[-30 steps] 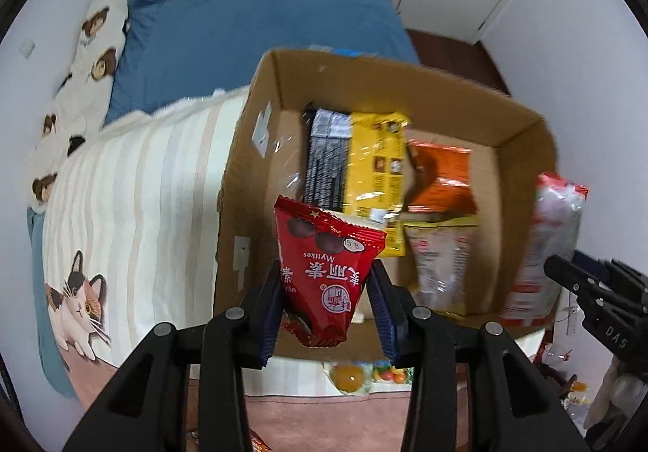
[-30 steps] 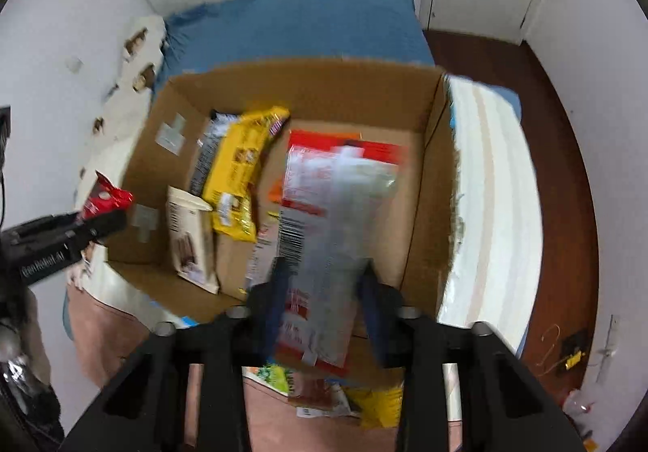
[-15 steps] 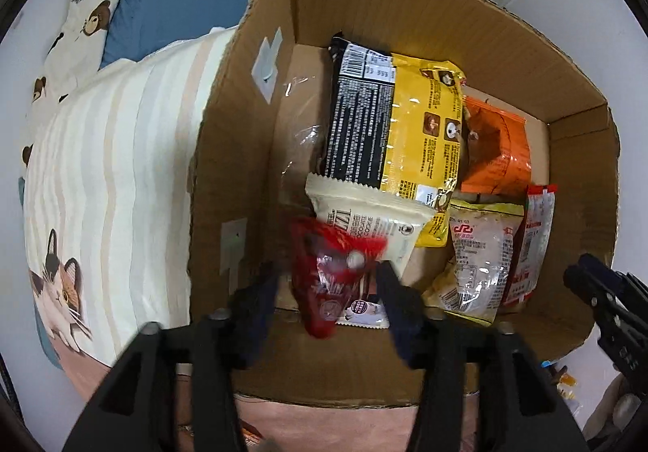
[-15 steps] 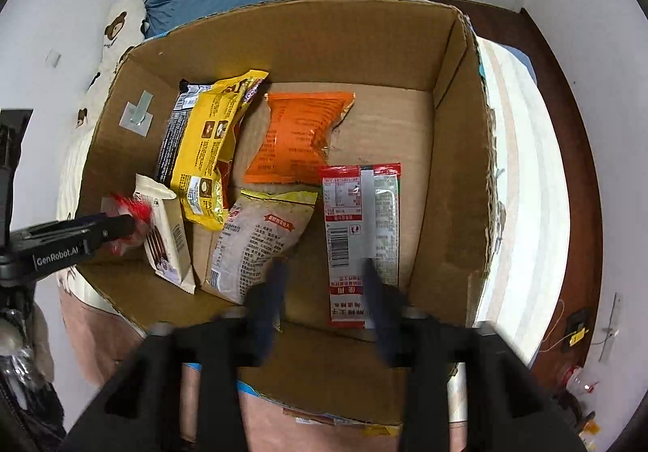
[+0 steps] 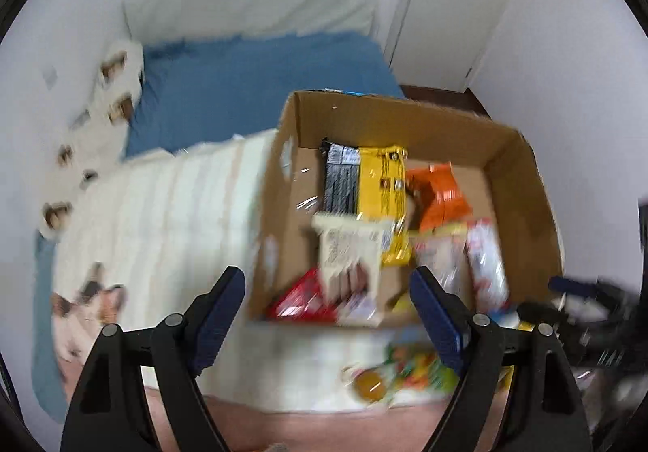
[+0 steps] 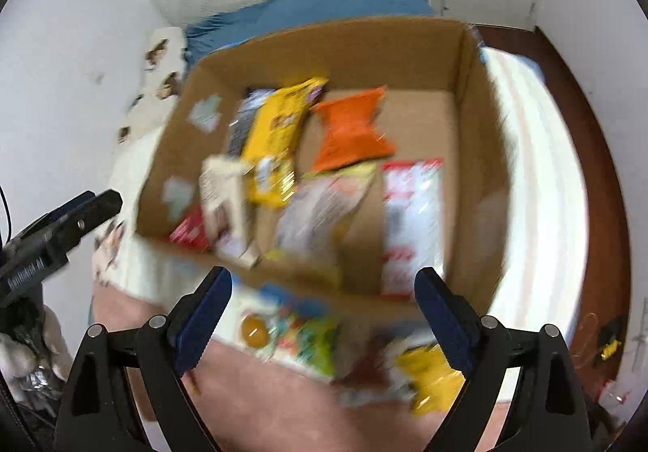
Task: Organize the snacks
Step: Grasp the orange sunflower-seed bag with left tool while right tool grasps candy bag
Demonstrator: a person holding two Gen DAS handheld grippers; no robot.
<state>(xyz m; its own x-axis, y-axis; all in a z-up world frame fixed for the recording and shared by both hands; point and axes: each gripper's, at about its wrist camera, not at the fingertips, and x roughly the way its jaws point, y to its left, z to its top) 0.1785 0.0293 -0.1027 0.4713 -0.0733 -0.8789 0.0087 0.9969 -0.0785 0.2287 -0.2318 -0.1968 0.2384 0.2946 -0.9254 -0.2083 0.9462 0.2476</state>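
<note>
Beside cardboard box (image 6: 478,152) | loose packets (image 6: 308,334) | blue sheet (image 5: 259,87)

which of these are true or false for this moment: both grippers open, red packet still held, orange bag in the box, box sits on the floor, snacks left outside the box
1. Both grippers are open and empty. True: the left gripper and right gripper have their jaws spread with nothing between them.
2. The red snack packet is clamped in the left gripper. False: it lies inside the cardboard box, at the near left corner.
3. An orange snack bag lies in the box. True.
4. The box stands on the floor. False: it rests on the striped bed cover.
5. Some snacks lie outside the box. True: a colourful packet and a yellow packet lie in front of it.
</note>
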